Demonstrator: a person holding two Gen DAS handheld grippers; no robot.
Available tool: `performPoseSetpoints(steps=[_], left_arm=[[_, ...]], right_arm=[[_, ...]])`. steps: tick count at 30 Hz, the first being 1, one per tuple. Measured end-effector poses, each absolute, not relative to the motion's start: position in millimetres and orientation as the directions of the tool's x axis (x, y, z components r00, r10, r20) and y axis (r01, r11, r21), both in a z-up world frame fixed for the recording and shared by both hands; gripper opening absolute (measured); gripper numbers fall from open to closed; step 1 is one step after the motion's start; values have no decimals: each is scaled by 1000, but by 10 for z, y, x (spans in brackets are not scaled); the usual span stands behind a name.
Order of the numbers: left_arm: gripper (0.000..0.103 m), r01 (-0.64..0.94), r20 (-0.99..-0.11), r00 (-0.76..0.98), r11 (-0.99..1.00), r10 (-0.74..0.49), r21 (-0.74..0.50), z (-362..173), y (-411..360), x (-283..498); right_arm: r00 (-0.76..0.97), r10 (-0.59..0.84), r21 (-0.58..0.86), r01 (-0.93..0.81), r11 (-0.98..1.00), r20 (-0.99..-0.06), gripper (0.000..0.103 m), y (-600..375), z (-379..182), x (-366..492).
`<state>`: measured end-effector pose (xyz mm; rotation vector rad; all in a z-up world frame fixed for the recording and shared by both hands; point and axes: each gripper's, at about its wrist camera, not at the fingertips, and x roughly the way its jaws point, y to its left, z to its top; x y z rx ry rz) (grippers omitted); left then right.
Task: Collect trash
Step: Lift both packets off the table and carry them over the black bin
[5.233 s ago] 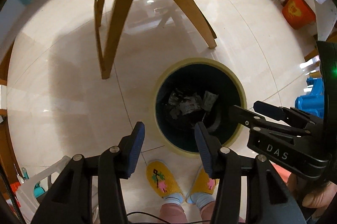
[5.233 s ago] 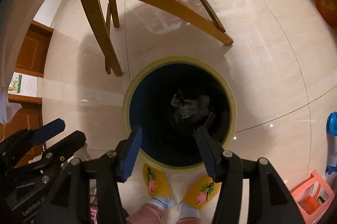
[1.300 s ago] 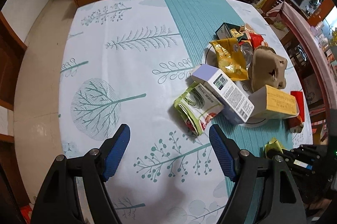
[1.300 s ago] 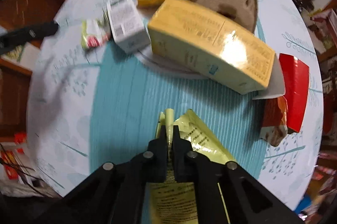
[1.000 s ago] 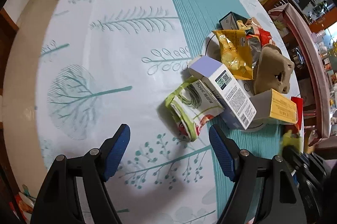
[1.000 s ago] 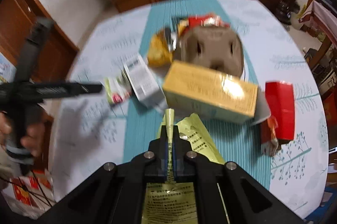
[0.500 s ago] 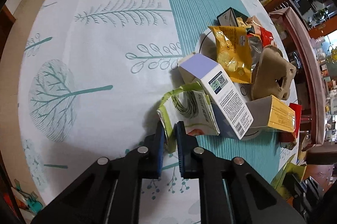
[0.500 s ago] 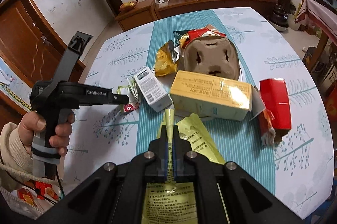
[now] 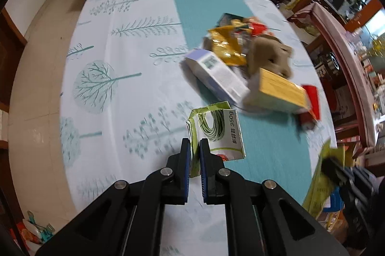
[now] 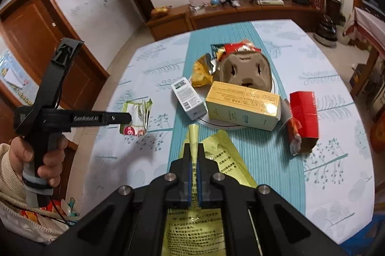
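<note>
the left tool [image 9: 195, 147] has just closed on the near edge of the green-and-white printed vegetable packet [image 9: 217, 133] and lifted it: half a second ago that packet lay against the white-and-lilac carton [image 9: 216, 74], and now it hangs clear of the pile above the tree-patterned cloth on the surface [image 9: 115, 92]. the right tool [image 10: 193, 152] stays clamped on the yellow-green plastic wrapper [image 10: 222, 159], raised near the surface's near edge. both tools are loaded, so the likely next step is carrying both pieces to the bin. the yellow box [image 10: 243, 105], red carton [image 10: 303, 114] and brown pulp egg tray [image 10: 243, 69] still wait further back.
</note>
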<state>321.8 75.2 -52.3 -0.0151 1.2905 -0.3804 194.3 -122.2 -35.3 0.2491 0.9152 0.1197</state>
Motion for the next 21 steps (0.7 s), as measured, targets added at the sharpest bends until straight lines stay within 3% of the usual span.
performPoseSetpoints(steps=[10, 21], left_arm=[[5, 262, -909, 324, 948, -264, -182, 130, 282, 1745], [5, 301, -930, 277, 941, -241, -154, 162, -455, 483]], right_arm=[[641, 306, 301, -121, 946, -704, 2, -1650, -201, 990], [623, 359, 331, -165, 929, -696, 2, -2265, -344, -88]])
